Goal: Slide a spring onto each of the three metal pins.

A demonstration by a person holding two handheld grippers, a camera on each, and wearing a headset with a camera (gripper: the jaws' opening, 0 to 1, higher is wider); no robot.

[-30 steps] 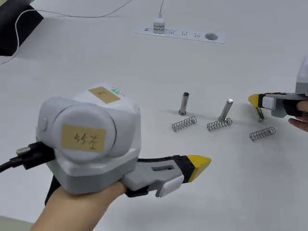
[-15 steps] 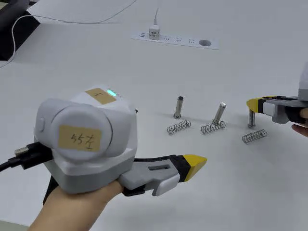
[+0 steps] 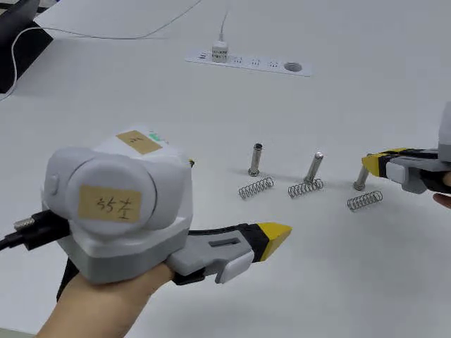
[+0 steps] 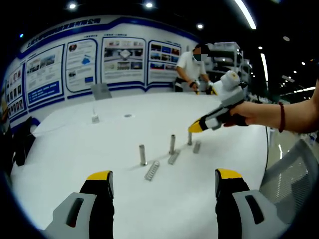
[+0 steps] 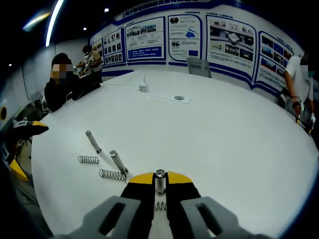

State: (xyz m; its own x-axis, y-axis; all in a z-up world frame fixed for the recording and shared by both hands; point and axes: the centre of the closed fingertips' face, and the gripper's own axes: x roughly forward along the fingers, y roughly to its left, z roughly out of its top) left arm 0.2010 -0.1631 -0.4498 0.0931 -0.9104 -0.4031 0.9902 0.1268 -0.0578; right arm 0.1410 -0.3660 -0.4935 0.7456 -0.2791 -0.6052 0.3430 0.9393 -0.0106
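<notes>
Look, the right gripper (image 3: 373, 163) still sits at the right pin (image 3: 360, 178): it leaned hard 1 s ago, now it stands nearly upright at the yellow tips, jaws drawn close, though I cannot tell if they pinch it. The left gripper (image 3: 271, 238) still hovers nearer, jaws wide apart, empty. The left spring (image 3: 256, 187), middle spring (image 3: 306, 188) and right spring (image 3: 365, 201) still lie flat on the table (image 3: 141, 84), each just near of its pin, left pin (image 3: 255, 160) and middle pin (image 3: 313, 167) bare

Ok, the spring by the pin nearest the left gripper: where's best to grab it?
Probably pinch the spring near one end, across its coils, from above: it lies flat on the table, and its other end must stay free to slip over the pin.
</notes>
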